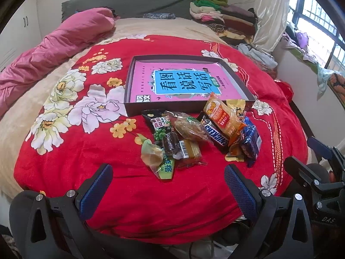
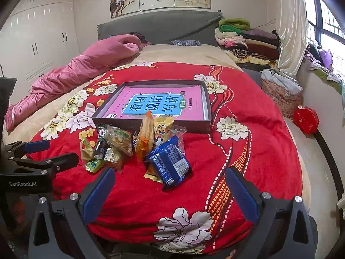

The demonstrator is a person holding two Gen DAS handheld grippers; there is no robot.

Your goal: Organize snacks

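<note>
Snacks [image 1: 200, 138] lie heaped on a red floral blanket [image 1: 75, 151], just in front of the near wall of a shallow dark box [image 1: 129, 90]. On the heap's right side, a blue packet [image 2: 167, 165] sits nearest the right wrist camera, with an orange packet [image 2: 144, 138] standing tilted behind it and leaning toward the box. A Snickers bar [image 1: 215, 133] lies under the orange packet in the left wrist view. On the left side are a clear bag of brown pieces [image 1: 188, 127], a green pea packet [image 1: 160, 127] and a round pale sweet in clear wrap [image 1: 151, 155] at the near left edge (several smaller wrappers are tucked between them, too tangled to tell apart).

Inside the box lies a pink book [image 1: 183, 82] with a blue title panel; no snack rests in the box.

Both tools hover over the near edge of the blanket, short of the heap and touching nothing. The left gripper [image 1: 168, 185] has its blue-padded fingers spread wide, with nothing between them. The right gripper [image 2: 170, 192] is likewise spread wide and empty, the blue packet lying just beyond its gap.

Farther off, a pink quilt [image 2: 86, 64] is bunched along the left of the bed, folded clothes [image 2: 248, 38] are stacked by the grey headboard [image 2: 161, 28], and a red bag [image 2: 306, 118] sits at the right beside the bed.
</note>
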